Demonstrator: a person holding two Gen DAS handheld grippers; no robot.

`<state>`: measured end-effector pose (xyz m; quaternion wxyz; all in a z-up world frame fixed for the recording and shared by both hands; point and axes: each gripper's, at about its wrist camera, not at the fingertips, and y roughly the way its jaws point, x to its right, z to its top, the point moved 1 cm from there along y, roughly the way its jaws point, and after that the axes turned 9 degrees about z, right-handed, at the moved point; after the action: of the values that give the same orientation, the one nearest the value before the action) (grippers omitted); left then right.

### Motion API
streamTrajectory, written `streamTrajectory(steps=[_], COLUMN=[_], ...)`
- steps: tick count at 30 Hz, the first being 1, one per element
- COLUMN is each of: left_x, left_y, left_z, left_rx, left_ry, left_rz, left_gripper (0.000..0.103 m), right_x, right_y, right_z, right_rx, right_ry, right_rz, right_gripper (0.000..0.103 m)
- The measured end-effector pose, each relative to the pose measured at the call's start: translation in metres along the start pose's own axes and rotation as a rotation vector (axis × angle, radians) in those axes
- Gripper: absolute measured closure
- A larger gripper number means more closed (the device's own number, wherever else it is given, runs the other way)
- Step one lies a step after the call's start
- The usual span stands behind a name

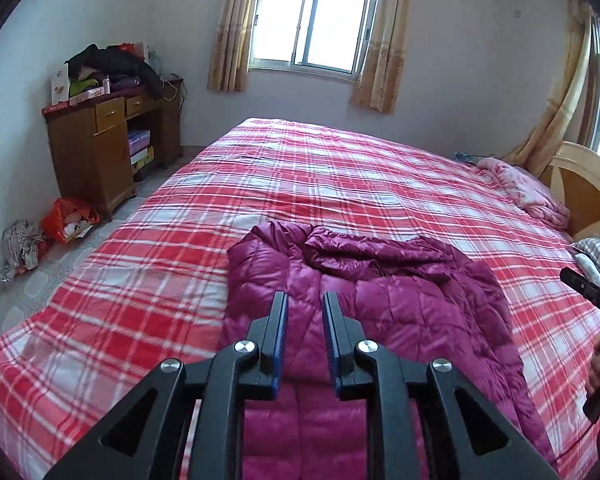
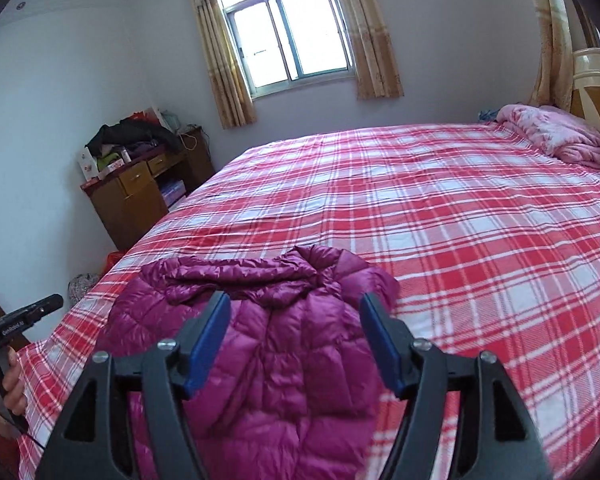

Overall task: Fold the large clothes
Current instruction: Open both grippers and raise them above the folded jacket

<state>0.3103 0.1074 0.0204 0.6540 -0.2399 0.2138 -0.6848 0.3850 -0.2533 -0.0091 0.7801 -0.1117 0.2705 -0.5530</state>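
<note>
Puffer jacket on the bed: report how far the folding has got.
Done: the magenta puffer jacket lies on the plaid bedspread, its top part turned over itself. In hand: nothing; the left gripper and right gripper are both above it, empty. Left: further folds into a compact bundle.

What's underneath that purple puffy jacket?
The purple jacket lies on the red plaid bedspread, which shows all around it. Anything directly beneath the jacket is covered.

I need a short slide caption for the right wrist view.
Right gripper, fingers open and empty, above a magenta down jacket lying on the red plaid bedspread.
</note>
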Motion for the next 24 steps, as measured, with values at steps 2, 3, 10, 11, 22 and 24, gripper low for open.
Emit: streamTrajectory(steps=[2,3,10,11,22,24], left_x=[-0.015,-0.021,-0.049,-0.05,-0.022,-0.025], left_y=[-0.041,-0.059,-0.138,-0.141,-0.086,-0.08], left_z=[-0.019,-0.029,-0.109,-0.119,-0.21,-0.218], left_rx=[0.012,0.019,0.011,-0.002,-0.206,-0.226], left_ry=[0.026,0.044,0.067,0.063,0.175,0.19], left_rz=[-0.017,-0.009,0.025,0.015,0.018,0.042], left_gripper=[0.075,0.068,0.047,0.047,0.046,0.046], right_x=[0.002,0.002,0.006,0.006,-0.003,-0.007], right_y=[-0.04,-0.058,-0.152,-0.159,-0.109,-0.105], right_z=[-0.014,-0.023,-0.084,-0.093,-0.209,-0.219], right_rx=[0.003,-0.003,-0.058,-0.076,-0.334,-0.352], right_ry=[-0.025,-0.038,-0.068,-0.059,0.082,0.062], right_rz=[-0.007,-0.006,0.022,0.042,0.068,0.045], right_gripper=[0.029,0.028,0.028,0.028,0.028,0.028])
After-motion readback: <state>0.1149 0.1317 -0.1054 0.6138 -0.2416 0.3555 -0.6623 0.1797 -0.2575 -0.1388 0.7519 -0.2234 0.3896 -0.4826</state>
